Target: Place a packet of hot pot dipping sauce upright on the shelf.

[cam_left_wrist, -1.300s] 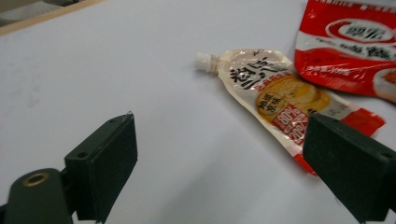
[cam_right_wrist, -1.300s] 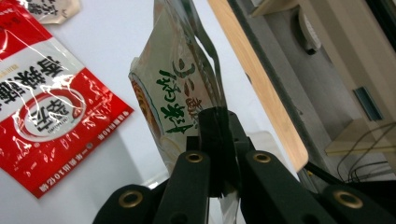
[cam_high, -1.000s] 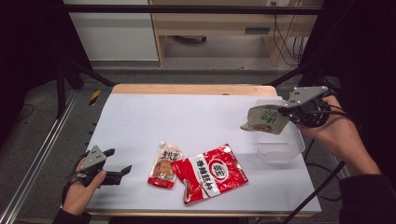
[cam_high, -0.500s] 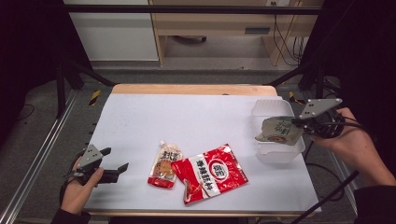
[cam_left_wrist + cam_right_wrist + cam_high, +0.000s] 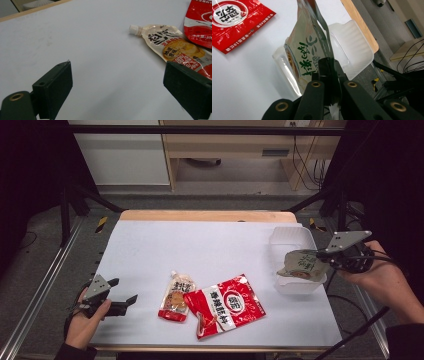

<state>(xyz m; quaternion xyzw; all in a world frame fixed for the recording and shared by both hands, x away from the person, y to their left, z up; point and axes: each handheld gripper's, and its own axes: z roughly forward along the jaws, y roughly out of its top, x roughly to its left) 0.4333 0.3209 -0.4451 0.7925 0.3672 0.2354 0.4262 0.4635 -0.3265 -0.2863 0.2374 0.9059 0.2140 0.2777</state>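
High view: my right hand-held gripper (image 5: 325,258) pinches a pale green-lettered pouch (image 5: 303,264) by its edge and holds it over the clear plastic tub (image 5: 292,239) at the worktop's right side. The pouch's lower end hangs at the tub's near rim; whether it touches the plastic I cannot tell. The tub's far half is bare inside.

Right gripper view: the jaws are pressed together on the pouch (image 5: 312,56), its flat face tilted above the tub (image 5: 354,42).

A second ago the pouch hung higher and farther back, over the tub's far corner; it now sits lower and nearer the tub's front. My left hand-held gripper (image 5: 117,296) has kept its place at the worktop's near left corner, jaws spread, nothing between them. The spouted yellow pouch (image 5: 177,296) and the red packet (image 5: 226,304) lie where they lay, touching each other near the front edge.

Left gripper view: bare white worktop (image 5: 95,50) runs between the spread jaws up to the spouted pouch (image 5: 172,45). The worktop's (image 5: 200,245) whole middle and back lie open; the tub stands right at the right edge.
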